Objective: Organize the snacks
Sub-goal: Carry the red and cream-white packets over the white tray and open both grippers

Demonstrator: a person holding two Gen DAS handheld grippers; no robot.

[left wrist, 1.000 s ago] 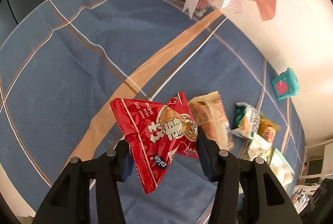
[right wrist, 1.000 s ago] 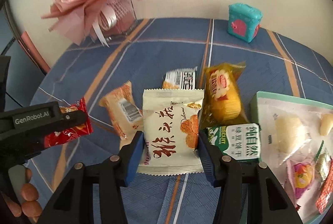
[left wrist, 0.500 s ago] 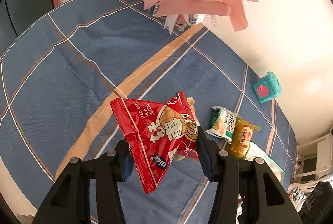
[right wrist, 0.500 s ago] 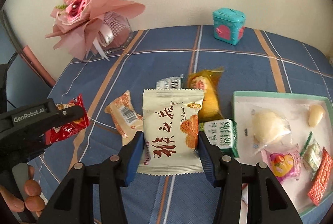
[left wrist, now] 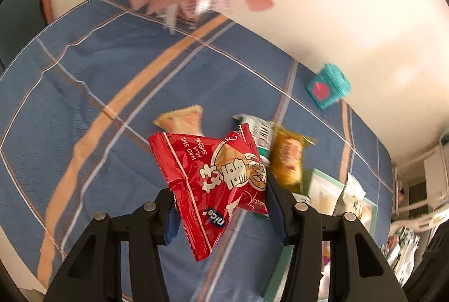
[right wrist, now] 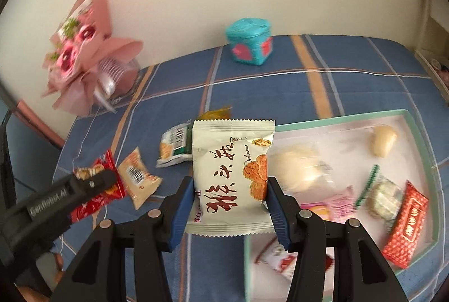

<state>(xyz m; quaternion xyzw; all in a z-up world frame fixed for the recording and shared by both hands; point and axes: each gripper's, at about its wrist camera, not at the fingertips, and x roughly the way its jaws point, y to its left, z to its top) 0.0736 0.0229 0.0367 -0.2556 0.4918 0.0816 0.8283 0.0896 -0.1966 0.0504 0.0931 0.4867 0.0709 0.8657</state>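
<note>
Red snack packet (left wrist: 213, 189): clamped between the pads of the left hand-held gripper (left wrist: 220, 206), raised clear of the blue checked cloth (left wrist: 84, 94), short of the tray (right wrist: 418, 150). White snack packet (right wrist: 231, 175): clamped between the pads of the right hand-held gripper (right wrist: 230, 206), raised at the tray's near-left corner, partly over its rim.

Change against one second ago: both views now swung toward the tray. Tray then only at the right edge of the right wrist view, now filling that side. In the left wrist view, tray corner (left wrist: 317, 184) now just beyond the red packet. Grips unchanged. Likely meaning: both packets in transit to the tray, release not yet made.

Left of the tray on the cloth: orange packet (right wrist: 137, 175), green-and-white packet (right wrist: 172, 147), yellow packet (left wrist: 286, 158). Behind the tray, near the wall: teal box (right wrist: 249, 43). Far left: pink bouquet (right wrist: 81, 66).

Limits of view: motion blur over tray contents and bouquet; yellow packet mostly hidden behind the white packet in the right wrist view; tray's near edge cut off; printed text on small wrappers unreadable.
</note>
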